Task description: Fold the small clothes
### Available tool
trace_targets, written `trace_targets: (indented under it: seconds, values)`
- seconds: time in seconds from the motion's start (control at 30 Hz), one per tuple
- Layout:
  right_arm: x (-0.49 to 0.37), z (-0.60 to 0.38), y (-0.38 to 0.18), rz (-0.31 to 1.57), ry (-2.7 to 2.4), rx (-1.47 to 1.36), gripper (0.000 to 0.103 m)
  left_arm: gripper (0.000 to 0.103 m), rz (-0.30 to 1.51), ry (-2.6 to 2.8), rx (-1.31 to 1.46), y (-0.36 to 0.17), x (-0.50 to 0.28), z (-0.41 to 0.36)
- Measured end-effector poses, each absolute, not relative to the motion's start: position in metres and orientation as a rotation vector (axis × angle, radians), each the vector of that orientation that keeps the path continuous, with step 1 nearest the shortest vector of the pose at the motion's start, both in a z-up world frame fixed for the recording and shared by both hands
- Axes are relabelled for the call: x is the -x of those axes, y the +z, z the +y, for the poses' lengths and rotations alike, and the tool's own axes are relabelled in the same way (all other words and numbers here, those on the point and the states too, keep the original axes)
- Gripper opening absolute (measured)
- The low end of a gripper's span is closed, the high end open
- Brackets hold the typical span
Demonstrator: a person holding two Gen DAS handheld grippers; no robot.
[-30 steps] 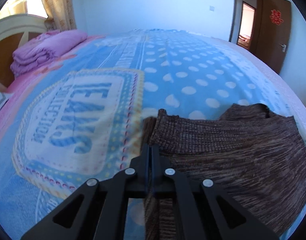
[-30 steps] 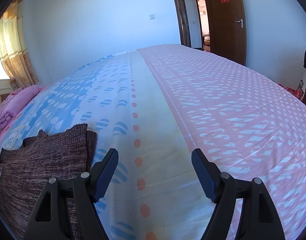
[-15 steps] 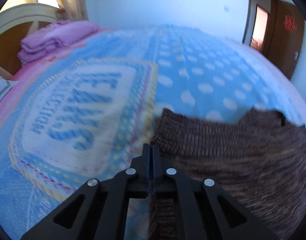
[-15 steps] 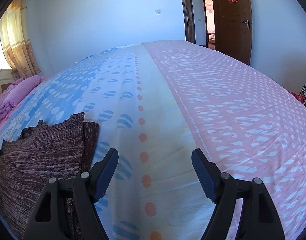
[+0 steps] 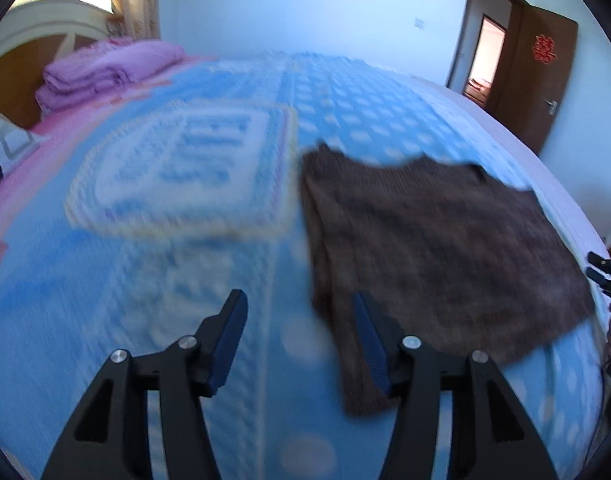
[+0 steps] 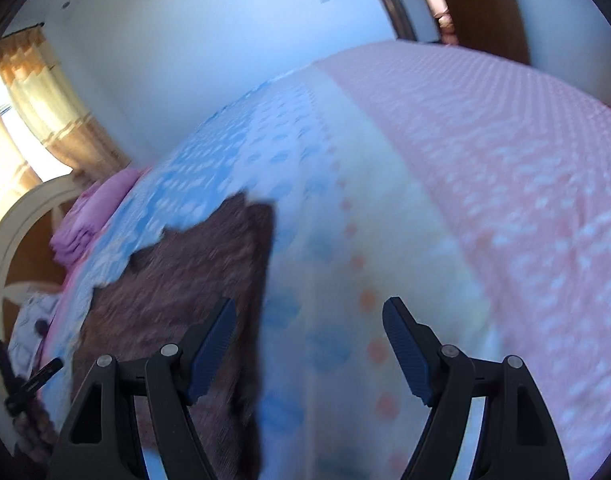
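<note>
Both sets of jaws are wide and hold nothing. The left gripper (image 5: 299, 334) hangs over the near left edge of the brown sweater (image 5: 433, 240), which lies folded flat on the bed (image 5: 165, 260). The right gripper (image 6: 307, 344) hangs by its right edge, maybe ready for another fold.

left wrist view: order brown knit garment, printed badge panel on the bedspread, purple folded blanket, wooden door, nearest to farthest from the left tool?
From the left tool, open:
1. Brown knit garment: lying on the bed just ahead, its edge by the right-hand finger.
2. Printed badge panel: ahead-left on the bedspread.
3. Purple folded blanket: far left, by the headboard.
4. Wooden door: far right, past the bed.
</note>
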State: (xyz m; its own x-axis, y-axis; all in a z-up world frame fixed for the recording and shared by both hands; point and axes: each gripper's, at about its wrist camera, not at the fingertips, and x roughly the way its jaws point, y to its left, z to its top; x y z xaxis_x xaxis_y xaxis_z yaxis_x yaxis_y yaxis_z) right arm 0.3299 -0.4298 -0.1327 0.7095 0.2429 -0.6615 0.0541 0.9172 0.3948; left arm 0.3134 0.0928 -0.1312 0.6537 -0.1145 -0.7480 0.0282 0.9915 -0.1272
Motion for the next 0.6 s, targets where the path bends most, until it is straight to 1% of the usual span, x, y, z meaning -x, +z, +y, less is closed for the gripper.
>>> trace_targets:
  seconds: [0.13, 0.2, 0.27, 0.3, 0.33, 0.37, 0.43, 0.5, 0.6]
  values:
    - [-0.306, -0.397, -0.136, 0.852, 0.194, -0.326, 0.076, 0.051, 0.865, -0.123, 0.116, -0.143, -0.304, 0.075]
    - [-0.296, -0.384, -0.135, 0.855, 0.211, -0.280, 0.076, 0.042, 0.879, -0.132, 0.126, -0.149, -0.308, 0.070]
    - [-0.289, -0.375, -0.135, 0.860, 0.221, -0.233, 0.076, 0.022, 0.891, -0.143, 0.126, -0.153, -0.312, 0.066]
    - [-0.287, -0.372, -0.136, 0.866, 0.228, -0.217, 0.076, 0.014, 0.883, -0.153, 0.125, -0.151, -0.312, 0.065]
    - [-0.286, -0.366, -0.138, 0.877, 0.237, -0.194, 0.075, 0.010, 0.876, -0.164, 0.124, -0.149, -0.310, 0.065]
    - [-0.285, -0.364, -0.140, 0.886, 0.239, -0.172, 0.068, 0.009, 0.869, -0.166, 0.124, -0.146, -0.307, 0.066]
    - [-0.283, -0.355, -0.142, 0.893, 0.216, -0.082, 0.013, 0.008, 0.877, -0.182, 0.134, -0.143, -0.303, 0.069]
    - [-0.282, -0.356, -0.140, 0.888, 0.226, -0.086, 0.009, 0.007, 0.867, -0.197, 0.123, -0.138, -0.293, 0.072]
    - [-0.277, -0.359, -0.132, 0.886, 0.247, -0.092, 0.008, 0.007, 0.868, -0.196, 0.102, -0.136, -0.284, 0.078]
